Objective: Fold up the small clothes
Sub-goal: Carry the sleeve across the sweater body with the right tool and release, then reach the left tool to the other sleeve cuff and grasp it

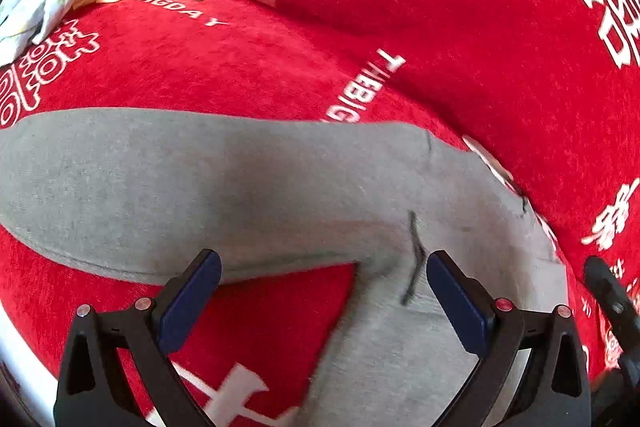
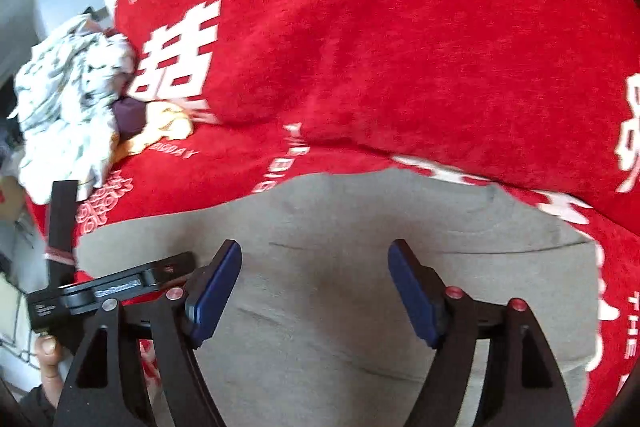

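Spread flat over a red cover (image 1: 460, 7) printed with white characters: a grey garment (image 1: 200, 183), folded so one part runs sideways and another comes down toward the lower edge in the left wrist view. Hovering over its lower portion, the left gripper (image 1: 324, 287), jaws wide apart, nothing between the blue pads (image 1: 192, 303), red cloth and grey fabric both showing in the gap. Over the same grey garment (image 2: 340, 227) in the right wrist view, the right gripper (image 2: 314, 287), jaws also spread well apart and gripping nothing, only flat grey cloth beneath. At far left of that view, the left gripper's dark body (image 2: 100, 291) with a fingertip (image 2: 48, 347) under it. Farther back, near the cover's edge, a heap of other clothes (image 2: 68, 115): pale patterned, dark purple, yellowish.
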Motion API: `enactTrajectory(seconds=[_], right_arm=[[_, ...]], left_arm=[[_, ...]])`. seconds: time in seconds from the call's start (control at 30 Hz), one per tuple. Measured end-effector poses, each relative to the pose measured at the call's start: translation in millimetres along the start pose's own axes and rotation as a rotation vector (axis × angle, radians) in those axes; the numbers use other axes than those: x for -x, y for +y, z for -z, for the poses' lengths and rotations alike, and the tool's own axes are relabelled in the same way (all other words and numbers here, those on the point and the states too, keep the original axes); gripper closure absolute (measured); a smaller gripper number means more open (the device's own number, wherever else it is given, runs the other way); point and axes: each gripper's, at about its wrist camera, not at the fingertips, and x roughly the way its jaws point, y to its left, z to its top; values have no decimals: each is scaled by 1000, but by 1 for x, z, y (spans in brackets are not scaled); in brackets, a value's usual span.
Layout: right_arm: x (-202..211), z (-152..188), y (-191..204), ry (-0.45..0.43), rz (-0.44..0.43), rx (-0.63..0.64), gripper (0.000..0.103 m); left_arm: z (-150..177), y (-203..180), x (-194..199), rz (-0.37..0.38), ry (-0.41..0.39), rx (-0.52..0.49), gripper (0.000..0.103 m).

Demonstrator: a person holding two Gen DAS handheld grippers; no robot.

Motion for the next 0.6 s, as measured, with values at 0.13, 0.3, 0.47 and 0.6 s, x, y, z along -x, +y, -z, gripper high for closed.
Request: enactTrajectory(seconds=[0.13,0.3,0.47,0.6], right_arm=[[-10,18,-47,71,154,-64,24],[-12,61,-118,129,183,-253,24],[14,97,-183,78,213,-361,26],[38,102,-195,63,205,-358,26]], left_arm=[[13,-34,0,2,16,-94,0],[32,-103,-13,27,44,-240,0],[51,-148,-38,-15,71,-395,0],[60,-154,-46,-105,37,-464,0]])
